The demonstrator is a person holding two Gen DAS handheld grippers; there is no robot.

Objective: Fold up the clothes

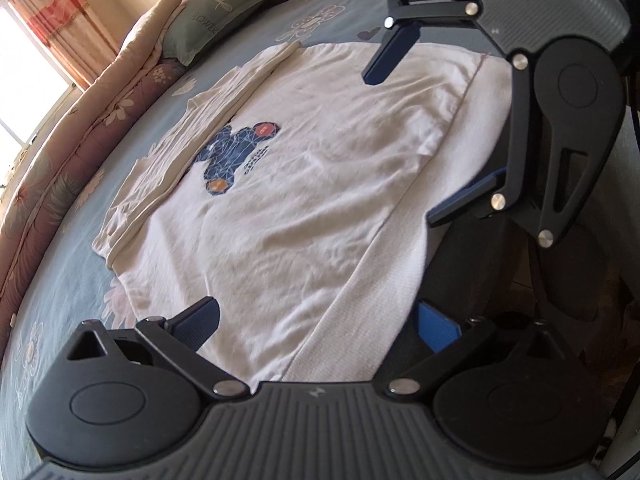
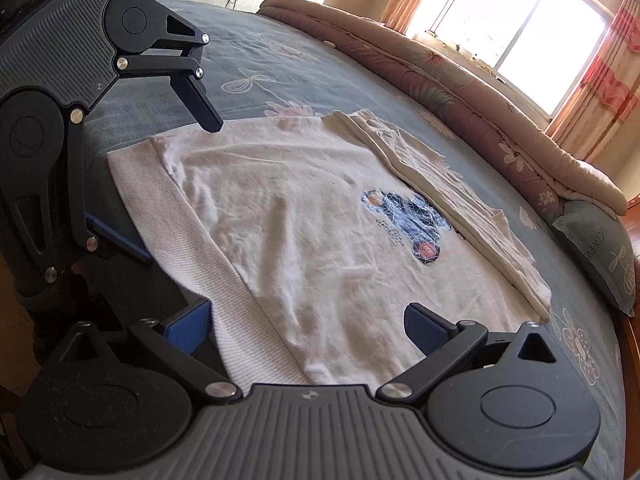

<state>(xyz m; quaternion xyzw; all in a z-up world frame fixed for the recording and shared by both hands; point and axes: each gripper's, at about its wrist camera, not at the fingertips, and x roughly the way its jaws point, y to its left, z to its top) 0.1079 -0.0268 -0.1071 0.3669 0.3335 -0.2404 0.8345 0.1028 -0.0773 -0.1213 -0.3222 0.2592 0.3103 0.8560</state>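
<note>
Both grippers, left (image 1: 316, 322) and right (image 2: 308, 320), sit wide open near the hem of the white shirt (image 1: 304, 184), holding nothing. Shirt's flat on the bed (image 2: 256, 60), far side already folded in. Risk I'd guess: pinching only the top layer, so the fold drags crooked.

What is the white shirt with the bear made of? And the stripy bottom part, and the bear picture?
The white sweatshirt looks like soft matte cotton knit: it wrinkles gently and shows no shine. Its hem band looks like ribbed knit, with fine raised lines. The bear print seems a smooth printed or pressed-on film, flat with sharp colour edges; I cannot tell which. Both tongs hang open over the hem.
</note>
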